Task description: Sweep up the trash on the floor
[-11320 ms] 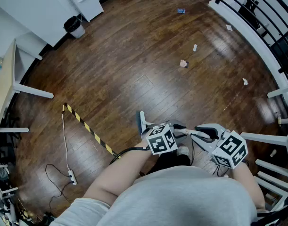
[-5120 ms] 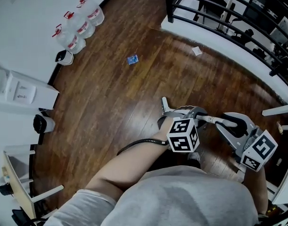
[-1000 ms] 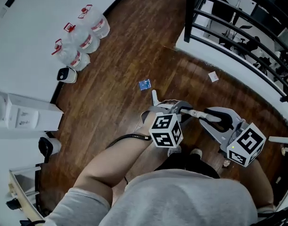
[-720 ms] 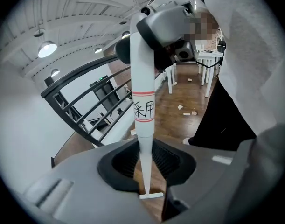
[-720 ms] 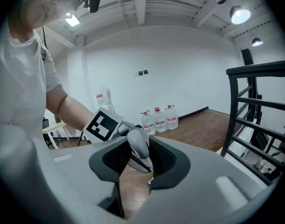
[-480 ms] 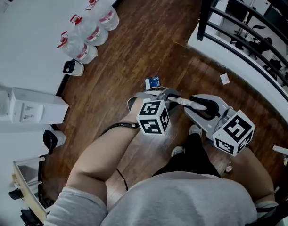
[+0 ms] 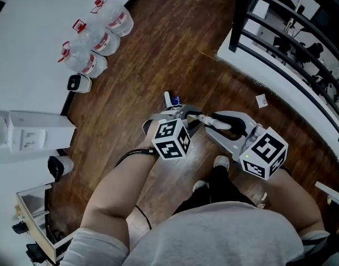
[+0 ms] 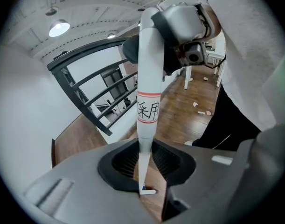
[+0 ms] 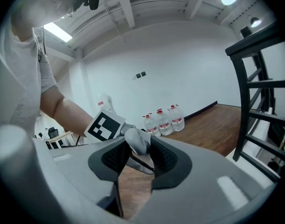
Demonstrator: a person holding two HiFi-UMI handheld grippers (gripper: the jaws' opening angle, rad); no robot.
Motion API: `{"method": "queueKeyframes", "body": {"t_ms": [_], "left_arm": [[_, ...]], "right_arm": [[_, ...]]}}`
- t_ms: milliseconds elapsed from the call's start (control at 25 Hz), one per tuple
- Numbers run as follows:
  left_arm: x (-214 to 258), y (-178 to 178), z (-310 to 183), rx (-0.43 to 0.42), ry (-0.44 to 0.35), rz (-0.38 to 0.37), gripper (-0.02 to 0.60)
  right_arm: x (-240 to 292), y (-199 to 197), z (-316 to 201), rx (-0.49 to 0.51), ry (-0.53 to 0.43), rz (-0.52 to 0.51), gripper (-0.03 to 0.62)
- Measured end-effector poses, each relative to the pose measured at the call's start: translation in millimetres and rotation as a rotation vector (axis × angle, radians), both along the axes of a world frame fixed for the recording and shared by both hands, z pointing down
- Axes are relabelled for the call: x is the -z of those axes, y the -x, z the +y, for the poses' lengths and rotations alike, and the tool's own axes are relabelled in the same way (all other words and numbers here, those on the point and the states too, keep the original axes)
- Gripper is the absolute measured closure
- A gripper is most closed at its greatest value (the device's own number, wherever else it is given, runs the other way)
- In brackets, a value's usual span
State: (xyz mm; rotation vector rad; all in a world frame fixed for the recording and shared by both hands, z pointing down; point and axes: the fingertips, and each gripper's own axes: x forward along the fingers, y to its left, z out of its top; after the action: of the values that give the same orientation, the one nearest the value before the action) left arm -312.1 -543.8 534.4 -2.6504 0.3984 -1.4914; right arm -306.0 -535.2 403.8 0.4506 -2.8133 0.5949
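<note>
Both arms are stretched forward and meet in front of the body, above the feet. The left gripper point(image 7: 182, 115) is clamped on the white broom handle point(image 8: 147, 87) lower down, and the right gripper point(image 7: 205, 119) is closed around the handle's top end, so it's a two-point hold. The handle runs down to the wood floor point(image 7: 141, 71), ending right beside a small blue scrap point(image 7: 176, 100); a white scrap point(image 7: 261, 100) lies off by the railing point(image 7: 280, 43)

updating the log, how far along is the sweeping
Done: no collected trash shows. In hand: left gripper and right gripper are both shut on the broom handle, its foot by the blue scrap. To do: that scrap, plus the white scrap near the railing.
</note>
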Motion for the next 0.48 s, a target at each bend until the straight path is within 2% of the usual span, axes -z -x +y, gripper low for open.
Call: {"method": "queueKeyframes", "body": {"t_ms": [200,480], "left_arm": [[-8.9,-28.0,-27.0,-0.013,0.004,0.038,0.499],[-16.4,-58.9,-39.9,-0.018,0.015,0.096,0.499]], "right_arm": [[-9.5,-28.4,-30.8,-0.010,0.020,0.028,0.465],[-18.7,-61.5,-49.6,-0.050,0.045,0.073,0.477]]}}
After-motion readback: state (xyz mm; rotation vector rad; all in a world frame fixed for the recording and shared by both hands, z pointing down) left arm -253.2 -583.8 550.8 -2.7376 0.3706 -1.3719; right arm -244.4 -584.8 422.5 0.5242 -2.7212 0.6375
